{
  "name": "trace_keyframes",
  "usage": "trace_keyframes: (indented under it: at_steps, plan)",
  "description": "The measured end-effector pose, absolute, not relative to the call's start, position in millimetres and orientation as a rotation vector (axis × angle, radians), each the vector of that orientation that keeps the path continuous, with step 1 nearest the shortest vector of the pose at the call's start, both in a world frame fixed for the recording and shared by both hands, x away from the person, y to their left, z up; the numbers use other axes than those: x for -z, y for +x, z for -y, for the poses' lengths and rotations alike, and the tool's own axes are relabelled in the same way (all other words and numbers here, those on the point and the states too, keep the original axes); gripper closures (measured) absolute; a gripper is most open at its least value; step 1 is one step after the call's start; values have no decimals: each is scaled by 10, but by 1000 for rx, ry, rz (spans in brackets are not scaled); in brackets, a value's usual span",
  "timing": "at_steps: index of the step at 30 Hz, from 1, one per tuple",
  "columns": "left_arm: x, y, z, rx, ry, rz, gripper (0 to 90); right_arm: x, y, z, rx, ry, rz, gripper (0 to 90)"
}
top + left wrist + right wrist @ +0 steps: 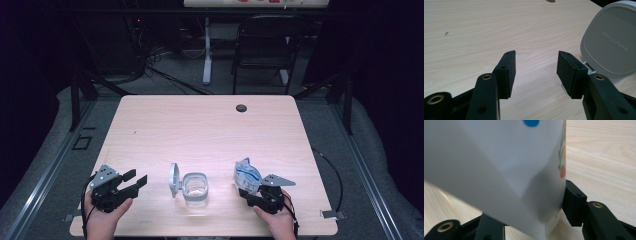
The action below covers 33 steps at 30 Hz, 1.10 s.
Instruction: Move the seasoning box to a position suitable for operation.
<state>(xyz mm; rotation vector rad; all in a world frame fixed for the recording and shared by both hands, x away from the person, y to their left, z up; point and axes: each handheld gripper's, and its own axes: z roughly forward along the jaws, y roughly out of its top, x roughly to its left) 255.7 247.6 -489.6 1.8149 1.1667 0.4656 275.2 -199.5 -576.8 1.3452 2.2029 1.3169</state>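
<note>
One soft, light, crinkly pouch (247, 173) sits at five o'clock on the table (200, 125), pinched by our right gripper (255, 196), best held mid-body; our left gripper (131, 182) gapes empty at seven o'clock beside the open container (195, 186).

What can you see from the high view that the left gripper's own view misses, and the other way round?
High view alone: the clear square plastic container with its open mouth, the white and blue plastic pouch between the jaws of the right gripper, and both hands. Left gripper view alone: the raised lettering on the grey hinged lid and the empty gap of the open left gripper. Both: the pale wooden table.
</note>
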Motion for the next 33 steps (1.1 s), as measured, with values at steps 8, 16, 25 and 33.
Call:
trace_keyframes:
  at_steps: [8, 16, 25, 33]
  plan:
    - [4893, 2558, -2481, -467, 1812, -1164, 503, 5686, 2740, 1996, -1346, 1343, -2176, 528]
    - [4888, 2556, -2485, -468, 1810, -1165, 503, 5652, 2735, 1991, -1332, 1327, -2178, 528]
    - [4889, 2561, -2499, -467, 1816, -1172, 503, 5584, 2747, 2023, -1310, 1313, -2167, 528]
    - [4910, 2570, -2494, -463, 1815, -1173, 502, 5550, 2771, 2090, -1264, 1300, -2163, 528]
